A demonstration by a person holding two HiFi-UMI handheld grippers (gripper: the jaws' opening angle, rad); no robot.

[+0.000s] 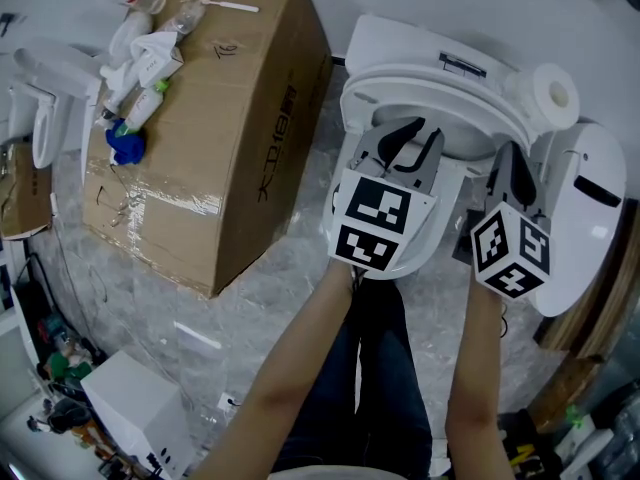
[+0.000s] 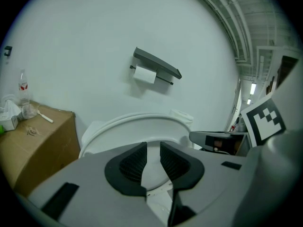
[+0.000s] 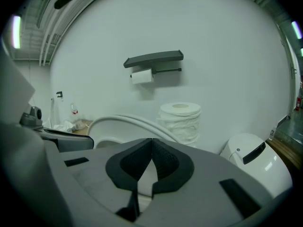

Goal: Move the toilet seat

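The white toilet [image 1: 452, 46] stands against the wall, its seat [image 1: 432, 80] a pale ring in front of it. In the left gripper view the seat [image 2: 137, 123] shows as a white arch just beyond the jaws. My left gripper [image 1: 420, 134] [image 2: 151, 149] reaches over the seat's front, and its ribbed pads sit against a white edge of the seat that fills the gap. My right gripper [image 1: 514, 152] [image 3: 152, 144] hovers to the right of the bowl, shut, its pads meeting at the tip with nothing between them. The seat [image 3: 127, 122] curves past it on the left.
A toilet roll [image 1: 551, 94] [image 3: 180, 119] stands right of the toilet, and a white lidded bin [image 1: 596, 200] [image 3: 256, 162] beside it. A big cardboard box [image 1: 222, 118] [image 2: 34, 145] with bottles and a blue item [image 1: 126, 147] fills the left. A roll holder [image 2: 156, 68] [image 3: 154, 62] hangs on the wall.
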